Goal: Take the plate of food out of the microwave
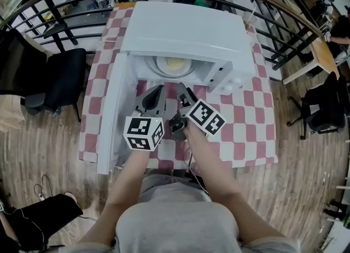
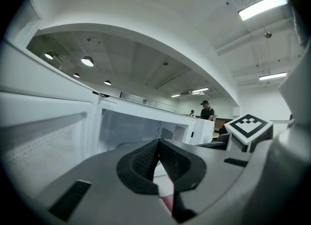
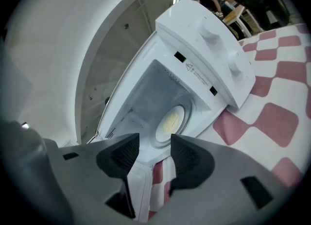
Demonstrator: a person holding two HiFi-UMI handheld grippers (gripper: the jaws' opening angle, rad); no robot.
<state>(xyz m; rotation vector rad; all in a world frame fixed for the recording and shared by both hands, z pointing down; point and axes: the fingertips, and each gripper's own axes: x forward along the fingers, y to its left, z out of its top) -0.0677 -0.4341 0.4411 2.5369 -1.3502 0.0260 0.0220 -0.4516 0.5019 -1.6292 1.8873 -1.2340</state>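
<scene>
I'm aiming my right gripper (image 3: 149,144), jaws spread and empty, level at the plate (image 3: 183,113) rim, my left gripper (image 2: 159,146) jaws pressed together.

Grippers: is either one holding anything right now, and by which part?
Nothing held: left gripper jaws shut and empty, right gripper jaws apart and empty. The round white plate of yellow food sits inside the white microwave.
</scene>
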